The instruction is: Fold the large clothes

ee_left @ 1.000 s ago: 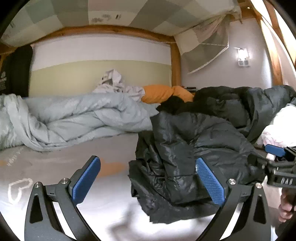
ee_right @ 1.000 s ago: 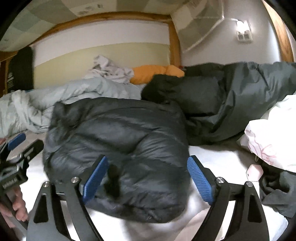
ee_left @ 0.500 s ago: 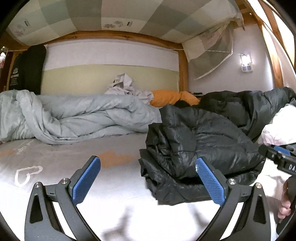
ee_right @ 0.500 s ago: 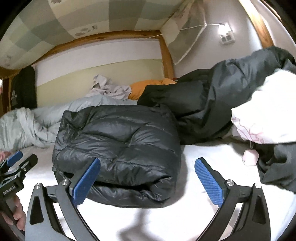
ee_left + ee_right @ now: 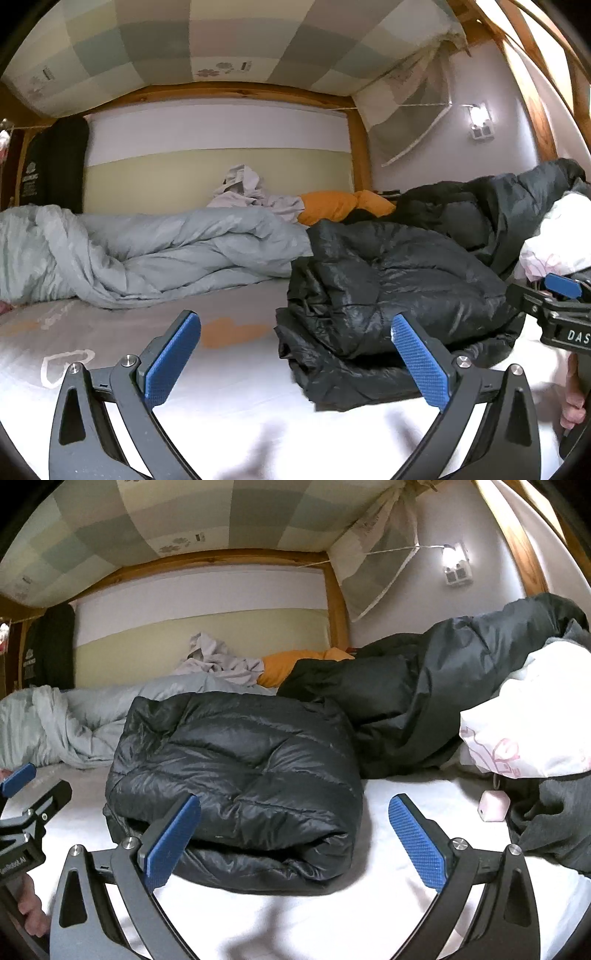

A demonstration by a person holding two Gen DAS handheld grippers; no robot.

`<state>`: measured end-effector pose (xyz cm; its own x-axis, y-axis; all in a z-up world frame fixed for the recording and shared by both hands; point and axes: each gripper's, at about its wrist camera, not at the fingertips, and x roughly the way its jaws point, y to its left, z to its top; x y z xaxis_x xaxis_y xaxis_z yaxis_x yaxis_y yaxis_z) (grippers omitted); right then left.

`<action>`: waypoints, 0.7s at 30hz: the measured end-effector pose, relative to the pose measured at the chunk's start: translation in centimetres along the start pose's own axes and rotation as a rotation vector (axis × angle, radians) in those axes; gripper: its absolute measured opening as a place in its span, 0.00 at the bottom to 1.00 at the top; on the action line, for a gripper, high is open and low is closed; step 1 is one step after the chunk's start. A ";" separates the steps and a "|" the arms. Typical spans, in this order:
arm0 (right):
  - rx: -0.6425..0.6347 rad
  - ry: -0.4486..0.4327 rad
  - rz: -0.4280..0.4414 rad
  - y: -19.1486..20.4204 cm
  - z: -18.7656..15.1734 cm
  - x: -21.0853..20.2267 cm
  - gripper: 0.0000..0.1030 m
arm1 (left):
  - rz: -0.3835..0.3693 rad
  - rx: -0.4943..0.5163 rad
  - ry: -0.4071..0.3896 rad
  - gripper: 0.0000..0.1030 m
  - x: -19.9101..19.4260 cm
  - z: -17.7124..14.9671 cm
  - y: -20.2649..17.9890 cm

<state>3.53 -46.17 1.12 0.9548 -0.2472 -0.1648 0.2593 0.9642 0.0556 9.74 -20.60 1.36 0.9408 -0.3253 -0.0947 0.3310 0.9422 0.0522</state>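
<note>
A black puffer jacket (image 5: pixel 240 775) lies folded in a thick bundle on the white mattress (image 5: pixel 332 915). In the left wrist view the jacket (image 5: pixel 388 295) sits to the right of centre. My left gripper (image 5: pixel 295 362) is open and empty, held back from the jacket's left edge. My right gripper (image 5: pixel 291 838) is open and empty, just in front of the jacket's rolled front edge. Each gripper shows at the edge of the other's view: the right gripper (image 5: pixel 561 306) and the left gripper (image 5: pixel 26 812).
A grey duvet (image 5: pixel 147 251) lies crumpled at the back left. A second dark coat (image 5: pixel 443 690) is heaped at the back right, with a white and pink cloth (image 5: pixel 524 731), a grey garment (image 5: pixel 550 812) and a small pink box (image 5: pixel 493 806). An orange pillow (image 5: pixel 332 206) lies against the wall.
Both grippers have drawn back from the black jacket, which now lies settled as a folded bundle. Both stay open.
</note>
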 end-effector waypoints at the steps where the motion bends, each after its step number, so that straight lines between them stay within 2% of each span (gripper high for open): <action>1: -0.003 -0.005 -0.001 0.1 0.0 -0.1 1.00 | 0.003 -0.006 -0.002 1.00 -0.1 0.0 0.1; 21: -0.021 -0.014 -0.021 0.3 -0.1 -0.3 1.00 | 0.023 -0.039 -0.001 1.00 -0.2 -0.1 0.8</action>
<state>3.29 -45.79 1.14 0.9512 -0.2685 -0.1521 0.2762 0.9606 0.0317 9.81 -19.80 1.37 0.9483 -0.3036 -0.0925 0.3062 0.9518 0.0156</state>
